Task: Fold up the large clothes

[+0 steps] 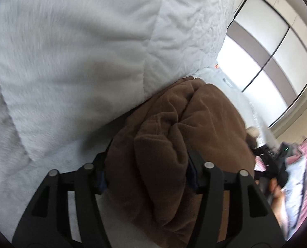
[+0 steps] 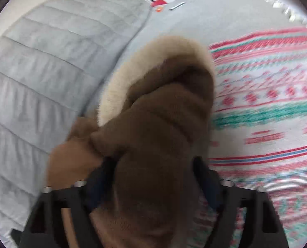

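Note:
A big brown fleece garment (image 1: 174, 136) is bunched between the fingers of my left gripper (image 1: 147, 165), which is shut on a thick fold of it above the white bedding. In the right wrist view the same brown garment (image 2: 159, 144), with a cream fur-trimmed hood (image 2: 120, 86), fills the middle. My right gripper (image 2: 153, 184) is shut on a thick wad of it. The fingertips of both grippers are buried in the cloth.
A white quilted duvet (image 1: 70, 51) and a grey quilted cover (image 2: 39, 82) lie on the bed. A red, green and white patterned blanket (image 2: 267, 107) lies to the right. A sliding-door wardrobe (image 1: 277, 51) stands behind. The other hand and gripper (image 1: 275, 165) show at the right.

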The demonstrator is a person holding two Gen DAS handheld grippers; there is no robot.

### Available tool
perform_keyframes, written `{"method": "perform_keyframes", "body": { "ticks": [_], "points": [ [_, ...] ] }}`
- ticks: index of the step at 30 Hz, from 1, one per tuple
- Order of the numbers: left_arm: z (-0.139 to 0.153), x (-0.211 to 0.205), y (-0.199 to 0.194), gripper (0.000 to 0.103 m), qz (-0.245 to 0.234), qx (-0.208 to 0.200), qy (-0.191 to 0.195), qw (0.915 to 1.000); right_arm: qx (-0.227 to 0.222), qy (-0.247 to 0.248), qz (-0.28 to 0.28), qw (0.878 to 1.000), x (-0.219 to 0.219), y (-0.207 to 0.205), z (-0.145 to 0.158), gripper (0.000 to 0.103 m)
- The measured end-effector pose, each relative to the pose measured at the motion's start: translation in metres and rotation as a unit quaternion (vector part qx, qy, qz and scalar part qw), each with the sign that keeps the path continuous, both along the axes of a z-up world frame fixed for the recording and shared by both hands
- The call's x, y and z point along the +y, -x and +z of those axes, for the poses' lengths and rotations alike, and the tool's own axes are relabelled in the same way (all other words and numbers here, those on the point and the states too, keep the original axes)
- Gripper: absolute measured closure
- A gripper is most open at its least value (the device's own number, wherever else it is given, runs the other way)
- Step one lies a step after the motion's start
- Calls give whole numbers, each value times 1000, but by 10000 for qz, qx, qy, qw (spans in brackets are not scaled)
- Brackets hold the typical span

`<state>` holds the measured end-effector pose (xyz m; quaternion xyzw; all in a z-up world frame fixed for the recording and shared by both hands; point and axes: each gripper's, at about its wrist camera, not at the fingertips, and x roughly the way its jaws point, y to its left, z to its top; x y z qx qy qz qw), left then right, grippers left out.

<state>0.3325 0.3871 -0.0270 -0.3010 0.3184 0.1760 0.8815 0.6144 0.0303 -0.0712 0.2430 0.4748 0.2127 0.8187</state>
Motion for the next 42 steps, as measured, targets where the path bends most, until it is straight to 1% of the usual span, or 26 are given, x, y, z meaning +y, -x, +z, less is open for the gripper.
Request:
{"method": "perform_keyframes", "body": {
  "ticks": [3,6,8,10,11,12,14,16,18,19,22,23,25,26,27,28,29,30,32,34,35,36,38,40,42],
  "points": [
    [16,1,8,40,229,91,-215,9995,-124,181,-223,9995,-17,21,26,21],
    [34,3,21,40,386,105,-399,9984,-295,177,-97,9994,-33,63,43,21],
    [45,0,31,39,430,197,-665,9967,-422,313,218,9984,-37,104,49,21],
    [52,-5,42,39,362,249,-790,9959,-432,455,546,9965,-33,137,51,21],
    [57,-10,47,38,273,251,-772,9963,-384,520,759,9950,-30,161,50,21],
    [61,-15,54,38,173,277,-707,9970,-330,509,881,9943,-27,176,50,21],
    [68,-26,68,38,89,429,-523,9977,-264,311,1259,9912,-18,221,50,21],
    [76,-47,96,37,-31,421,-374,9984,-472,283,1461,9877,-13,264,60,21],
    [82,-71,124,28,-184,431,-459,9978,-743,326,1543,9847,-15,306,74,21],
    [84,-86,139,26,-229,465,-520,9973,-816,357,1556,9838,-18,322,80,21],
    [81,-134,194,26,-461,594,-453,9961,-1119,511,1671,9782,-31,375,103,21],
    [81,-148,210,26,-588,598,-503,9952,-1303,600,1784,9734,-37,398,114,21],
    [83,-174,246,25,-845,587,-795,9915,-1616,702,1979,9643,-45,434,130,20],
    [88,-190,265,23,-941,548,-996,9890,-1721,710,2034,9612,-49,447,134,19],
    [91,-199,279,14,-962,518,-1093,9880,-1864,719,2083,9574,-56,467,140,15],
    [96,-211,299,9,-983,462,-1183,9870,-1984,744,2104,9544,-64,486,144,14],
    [101,-218,311,0,-991,427,-1252,9863,-2069,769,2121,9520,-69,501,149,11],
    [105,-225,322,0,-979,407,-1375,9848,-2132,792,2123,9504,-74,513,151,9],
    [116,-243,346,0,-940,385,-1739,9795,-2296,826,2056,9477,-89,542,158,9],
    [128,-259,367,0,-829,254,-2065,9746,-2486,820,1954,9451,-102,565,165,8],
    [132,-266,374,0,-823,193,-2161,9727,-2591,827,1883,9437,-107,575,168,7],
    [135,-273,381,0,-862,144,-2236,9708,-2684,851,1817,9422,-111,583,172,5],
    [137,-282,387,0,-950,96,-2252,9696,-2891,887,1582,9400,-116,596,179,1],
    [134,-287,390,0,-918,168,-2258,9697,-2952,875,1303,9425,-120,606,183,0],
    [133,-291,396,0,-869,172,-2221,9710,-2950,838,1144,9449,-126,613,187,0]
  ]
}}
